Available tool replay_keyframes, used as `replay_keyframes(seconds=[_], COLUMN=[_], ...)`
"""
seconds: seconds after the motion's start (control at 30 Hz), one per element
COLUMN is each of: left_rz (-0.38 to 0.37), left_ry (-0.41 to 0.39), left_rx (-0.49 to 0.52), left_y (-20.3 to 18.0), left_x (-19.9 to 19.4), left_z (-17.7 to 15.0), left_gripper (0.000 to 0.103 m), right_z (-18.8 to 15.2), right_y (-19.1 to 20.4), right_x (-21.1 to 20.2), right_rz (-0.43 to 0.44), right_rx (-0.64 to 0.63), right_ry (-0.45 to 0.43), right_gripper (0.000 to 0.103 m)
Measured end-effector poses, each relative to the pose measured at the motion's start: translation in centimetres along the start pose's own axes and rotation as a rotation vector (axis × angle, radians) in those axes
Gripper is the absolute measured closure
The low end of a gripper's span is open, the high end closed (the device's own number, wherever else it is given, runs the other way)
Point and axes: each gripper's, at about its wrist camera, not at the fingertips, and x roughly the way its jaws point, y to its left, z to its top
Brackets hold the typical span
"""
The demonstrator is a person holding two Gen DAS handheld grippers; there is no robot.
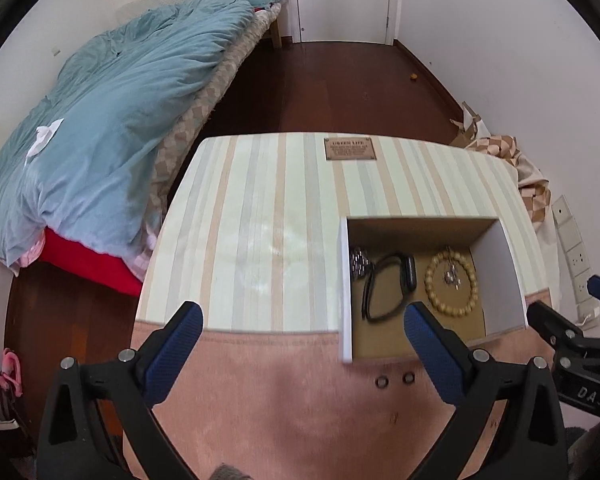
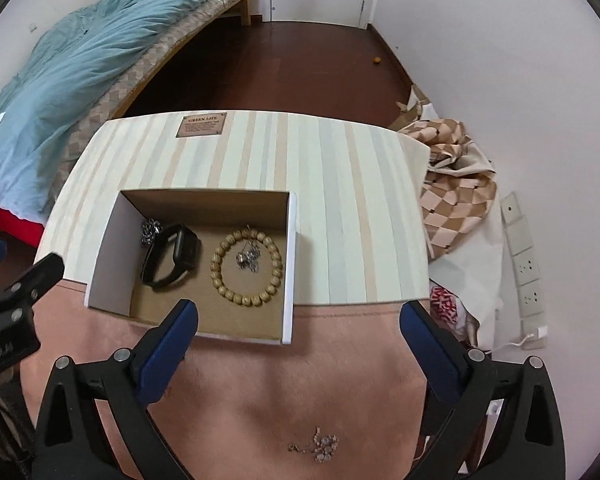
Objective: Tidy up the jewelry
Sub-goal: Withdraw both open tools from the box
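Pink felt covers the near part of the table [image 2: 320, 380], and on it, outside the open cardboard box [image 2: 112, 256], lie two small rings [image 1: 394, 380] and a tangled chain piece [image 2: 316, 446]. Inside the box sit a wooden bead bracelet [image 2: 246, 268], a black watch [image 2: 172, 256] and a silver cluster [image 2: 151, 230]. Both the left gripper [image 1: 304, 332] and the right gripper [image 2: 298, 332] stand wide apart, holding nothing. The chain looks light, limp and snag-prone; I'd pinch its densest clump. The rings seem hard and slippery, best nipped across the band.

Striped table [image 2: 340, 208]: open box [image 2: 112, 248], pink cloth [image 2: 300, 380].
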Motion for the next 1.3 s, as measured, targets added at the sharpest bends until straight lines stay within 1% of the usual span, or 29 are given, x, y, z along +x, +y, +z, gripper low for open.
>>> replay_keyframes(seconds=[0.1,0.23,0.33,0.5,0.7,0.93,1.13,1.3], left_rz=[-0.002,0.028,0.052,0.066,0.045,0.027,0.035,0.089], left_ry=[-0.013,-0.053,-0.062,-0.135,-0.174,-0.202,-0.203,-0.213], left_rx=[0.003,0.005,-0.012,0.009,0.012,0.005,-0.015,-0.025], left_y=[-0.1,-0.2,-0.1,-0.2,0.0,0.3,0.7,0.8], left_x=[-1.2,-3.7,-5.5,-9.4,-13.0,-15.8,-16.6,-15.9], left_z=[-1.1,-2.0,-2.4,-3.3,-4.3,-5.8,-6.9,-7.8], left_gripper=[0.000,0.000,0.000,0.000,0.000,0.000,0.000,0.000], right_z=[-0.9,-1.8,-2.3,-3.3,-4.8,-6.7,-8.1,-9.3], right_y=[-0.1,0.1,0.3,0.5,0.3,0.0,0.1,-1.7], right_x=[-0.7,-2.9,-5.0,-8.5,-13.1,-17.2,-18.4,-17.1], right_rz=[0.018,0.022,0.016,0.021,0.036,0.057,0.084,0.102], right_rx=[0.022,0.031,0.032,0.036,0.046,0.060,0.068,0.135], right_ry=[-0.003,-0.047,-0.083,-0.133,-0.199,-0.246,-0.248,-0.235], right_gripper=[0.001,0.001,0.001,0.001,0.001,0.001,0.001,0.001])
